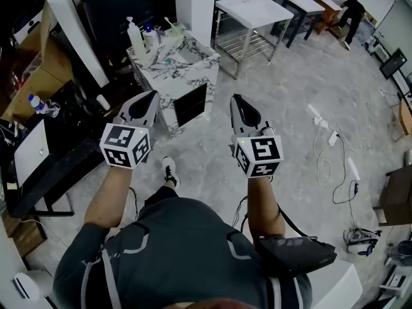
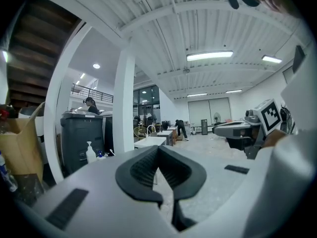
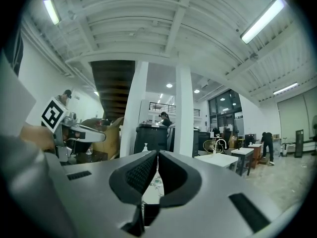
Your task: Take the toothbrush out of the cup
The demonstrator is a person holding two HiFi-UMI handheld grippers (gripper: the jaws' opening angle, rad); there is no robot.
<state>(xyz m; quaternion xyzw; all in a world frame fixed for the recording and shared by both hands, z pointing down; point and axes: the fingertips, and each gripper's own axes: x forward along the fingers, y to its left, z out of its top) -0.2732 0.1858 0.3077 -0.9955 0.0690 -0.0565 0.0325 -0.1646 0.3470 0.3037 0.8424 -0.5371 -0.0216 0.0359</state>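
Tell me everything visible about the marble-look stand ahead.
The marble-look stand is a small boxy unit, white with dark veining, with a dark rectangular opening in one side. It stands upright on the grey floor beside a white pillar. A white pump bottle and smaller items stand on its top.

cup (image 1: 176,31) tiny, toothbrush (image 1: 168,22) barely discernible

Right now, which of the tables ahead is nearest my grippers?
The marble-topped stand, the one carrying the pump bottle, just ahead of the left gripper. The white table stands farther back, beyond it.
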